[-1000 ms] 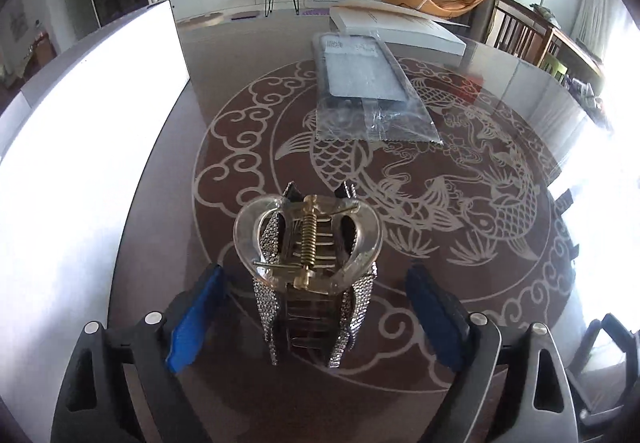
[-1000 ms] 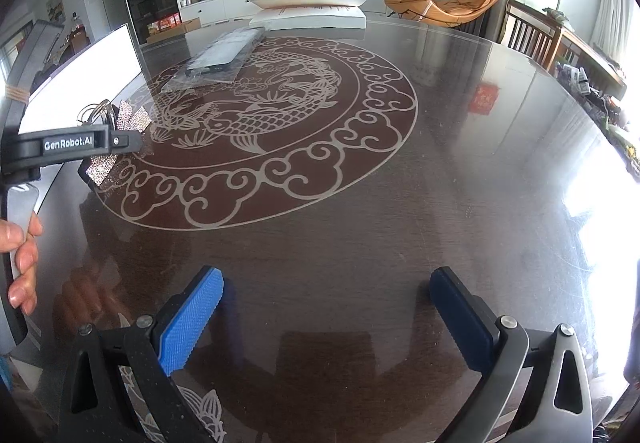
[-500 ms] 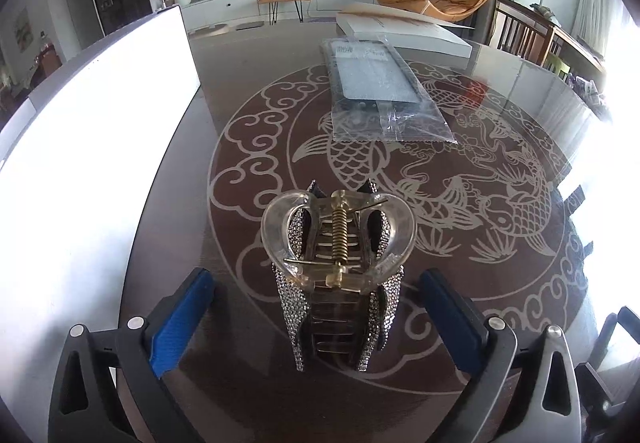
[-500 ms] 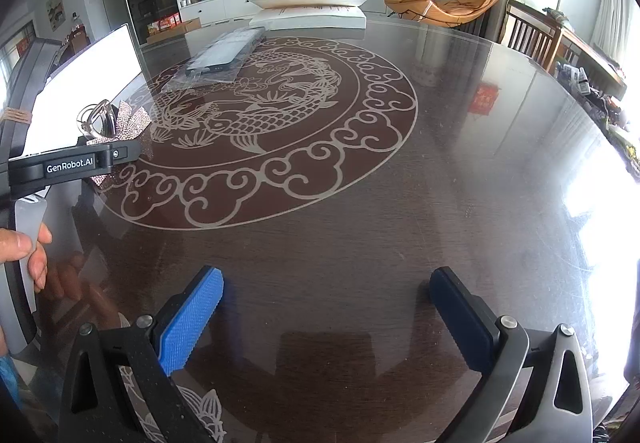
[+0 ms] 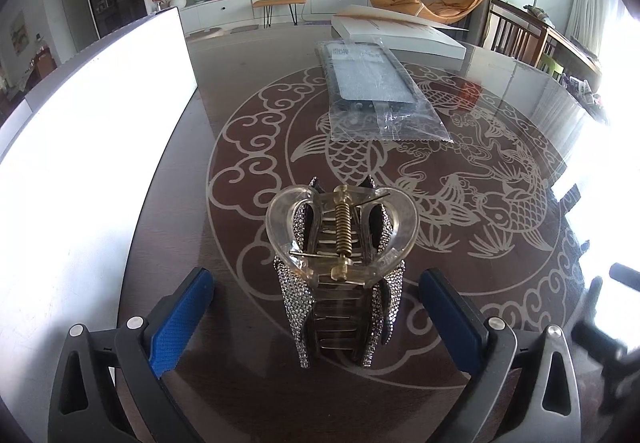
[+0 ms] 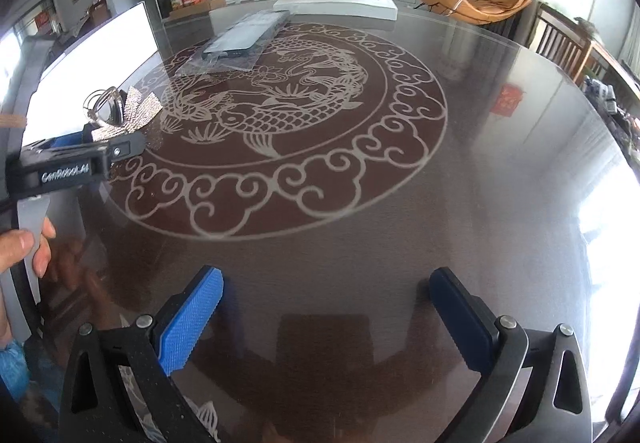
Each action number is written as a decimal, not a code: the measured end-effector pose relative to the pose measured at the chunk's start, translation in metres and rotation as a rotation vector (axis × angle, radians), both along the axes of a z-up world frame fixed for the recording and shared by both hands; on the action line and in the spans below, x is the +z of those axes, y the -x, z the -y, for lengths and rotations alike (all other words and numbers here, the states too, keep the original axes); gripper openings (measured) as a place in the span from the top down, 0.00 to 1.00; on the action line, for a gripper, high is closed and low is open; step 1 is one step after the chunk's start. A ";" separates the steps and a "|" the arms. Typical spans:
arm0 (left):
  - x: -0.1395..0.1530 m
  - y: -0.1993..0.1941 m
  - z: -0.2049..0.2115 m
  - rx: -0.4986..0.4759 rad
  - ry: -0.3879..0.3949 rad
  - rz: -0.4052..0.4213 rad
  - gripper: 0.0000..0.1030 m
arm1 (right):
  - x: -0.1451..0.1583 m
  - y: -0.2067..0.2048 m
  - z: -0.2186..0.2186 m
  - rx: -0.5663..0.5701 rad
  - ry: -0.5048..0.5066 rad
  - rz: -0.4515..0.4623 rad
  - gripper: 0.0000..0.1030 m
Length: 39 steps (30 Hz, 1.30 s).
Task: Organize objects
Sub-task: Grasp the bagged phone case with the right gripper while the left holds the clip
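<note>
A rhinestone hair claw clip [image 5: 340, 267] with a clear handle and a brass spring stands on the dark glass table [image 5: 248, 395]. My left gripper [image 5: 316, 319] is open wide, its blue pads on either side of the clip and apart from it. In the right wrist view the same clip [image 6: 120, 111] shows at the far left, behind the left gripper's black body, which a hand [image 6: 24, 247] holds. My right gripper [image 6: 328, 323] is open over bare table, with nothing between its fingers.
A flat item in a clear plastic bag [image 5: 376, 91] lies further along the table. A long white box [image 5: 400, 33] sits beyond it. A bright white panel [image 5: 80, 147] runs along the table's left side. Chairs stand at the right.
The left gripper's jaws have spread a little wider around the clip, which stays on the table. The right gripper has shifted sideways over the table, so the left gripper appears closer in its view.
</note>
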<state>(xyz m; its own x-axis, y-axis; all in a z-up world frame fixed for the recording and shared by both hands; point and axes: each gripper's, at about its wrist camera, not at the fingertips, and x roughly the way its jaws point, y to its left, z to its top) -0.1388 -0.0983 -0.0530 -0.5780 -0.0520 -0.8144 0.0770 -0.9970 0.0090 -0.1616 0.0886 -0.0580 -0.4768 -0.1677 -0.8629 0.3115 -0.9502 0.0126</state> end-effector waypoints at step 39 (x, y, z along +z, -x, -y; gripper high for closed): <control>-0.001 0.000 -0.001 0.000 -0.003 0.001 0.00 | -0.009 -0.059 -0.021 -0.039 -0.005 -0.051 0.09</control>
